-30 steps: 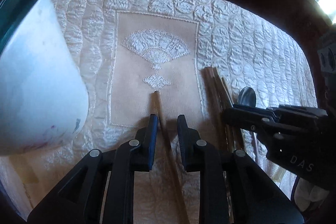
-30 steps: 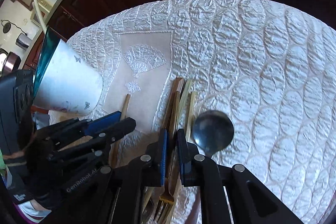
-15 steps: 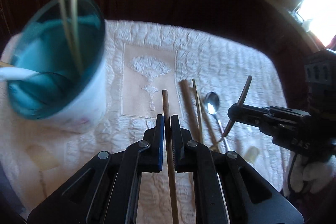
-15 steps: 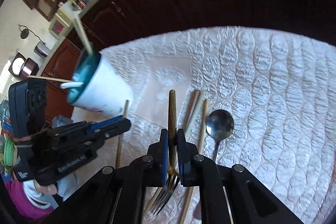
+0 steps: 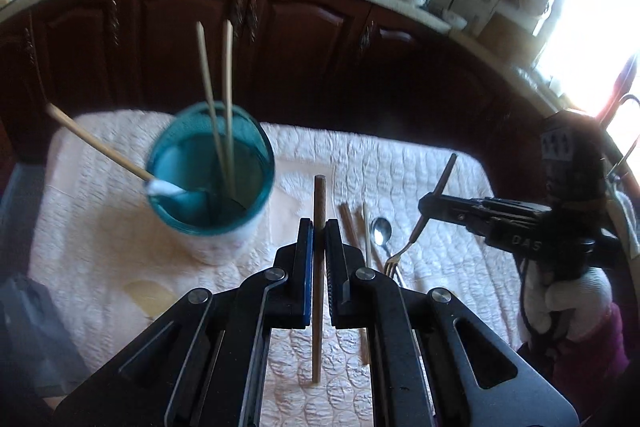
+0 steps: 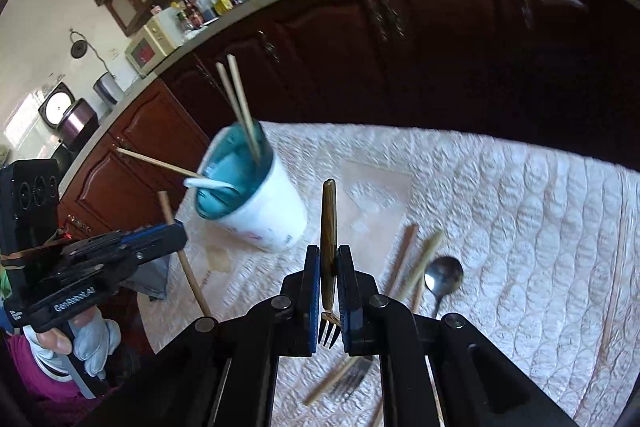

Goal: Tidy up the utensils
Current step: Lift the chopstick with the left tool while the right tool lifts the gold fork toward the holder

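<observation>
From the left wrist, the left gripper is clamping its jaws on a brown wooden chopstick, lifted clear of the quilted white desk; it should go tip down into the white cup with the teal inside, which is holding two pale sticks and a white spoon. From the right wrist, the right gripper is pinching a wooden-handled fork, tines hanging.
</observation>
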`<state>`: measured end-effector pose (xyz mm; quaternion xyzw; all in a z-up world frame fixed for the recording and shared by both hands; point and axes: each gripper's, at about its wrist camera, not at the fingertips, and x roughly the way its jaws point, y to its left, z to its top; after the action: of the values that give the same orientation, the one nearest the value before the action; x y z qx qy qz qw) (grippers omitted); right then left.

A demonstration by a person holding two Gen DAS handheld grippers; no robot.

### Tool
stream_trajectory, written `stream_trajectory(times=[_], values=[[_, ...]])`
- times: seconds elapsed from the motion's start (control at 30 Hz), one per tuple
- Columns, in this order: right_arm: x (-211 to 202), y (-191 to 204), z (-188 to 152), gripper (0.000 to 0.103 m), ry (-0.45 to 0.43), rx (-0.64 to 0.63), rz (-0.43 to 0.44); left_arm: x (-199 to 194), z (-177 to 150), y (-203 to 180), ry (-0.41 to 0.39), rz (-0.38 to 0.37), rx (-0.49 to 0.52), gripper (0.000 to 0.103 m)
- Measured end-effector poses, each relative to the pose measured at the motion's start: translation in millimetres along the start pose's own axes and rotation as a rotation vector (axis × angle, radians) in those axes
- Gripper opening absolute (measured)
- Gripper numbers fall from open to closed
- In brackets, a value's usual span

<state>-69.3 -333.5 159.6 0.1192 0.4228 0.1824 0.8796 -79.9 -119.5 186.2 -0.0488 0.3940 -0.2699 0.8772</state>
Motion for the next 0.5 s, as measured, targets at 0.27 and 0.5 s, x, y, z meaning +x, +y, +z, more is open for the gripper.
stream_trajectory(times=[0.27,0.5], values=[[-3.5,32.7,19.3,0.007,-0.03,-0.062,0.017,-50.4,21.6,6.4,-0.102,0.008,-0.003,0.004],[-12.5,56.9,42.6,0.007,-0.075,-0.109,0.046,-89.6,53.4,10.0,-0.192,0.011,0.018,0.004]])
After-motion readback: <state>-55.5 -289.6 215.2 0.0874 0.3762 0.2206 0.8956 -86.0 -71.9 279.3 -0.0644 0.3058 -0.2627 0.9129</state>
